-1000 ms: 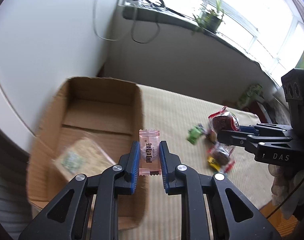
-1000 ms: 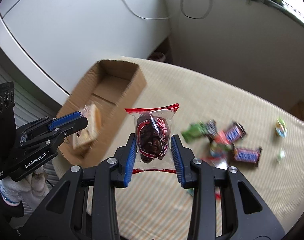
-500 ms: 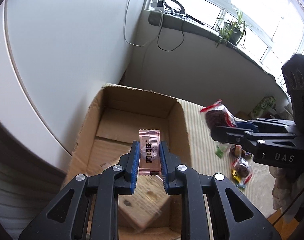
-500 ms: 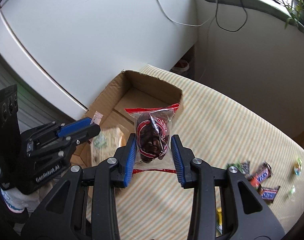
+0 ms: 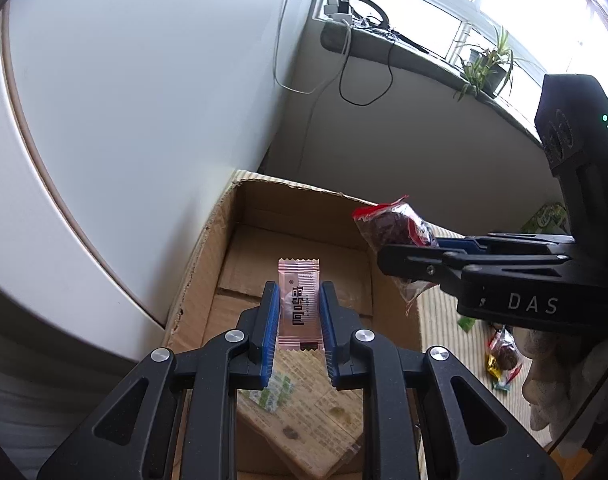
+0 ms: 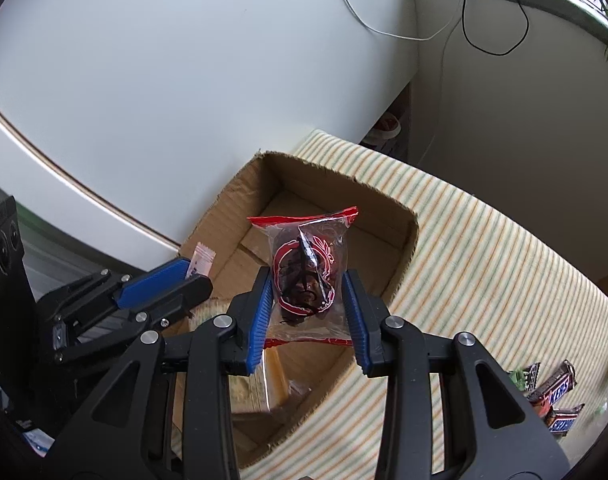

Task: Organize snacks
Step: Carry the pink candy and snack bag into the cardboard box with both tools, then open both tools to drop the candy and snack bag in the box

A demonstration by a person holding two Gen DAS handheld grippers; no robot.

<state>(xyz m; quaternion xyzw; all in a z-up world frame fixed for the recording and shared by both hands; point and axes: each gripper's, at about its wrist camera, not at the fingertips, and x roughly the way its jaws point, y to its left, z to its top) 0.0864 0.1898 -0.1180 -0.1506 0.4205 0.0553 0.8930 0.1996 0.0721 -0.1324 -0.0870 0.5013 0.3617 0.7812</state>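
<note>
left hand-held gripper (image 5: 299, 320) is clamped on a small pink sachet (image 5: 298, 300) with black lettering and zigzag ends, held upright over the open cardboard box (image 5: 200, 280). right hand-held gripper (image 6: 307, 300) is pinched on a clear packet with red trim (image 6: 305, 272) and something dark inside, hovering above the box's near right side. in the box there's a flat biscuit-looking pack (image 5: 304, 408), partly hidden behind the fingers so the print is hard to read. the box sits on a striped tabletop (image 6: 483, 260). off to the right are a few chocolate bars (image 6: 551, 390), cut off at the frame edge. cables (image 5: 343, 80) hang down the wall from the windowsill behind.
</note>
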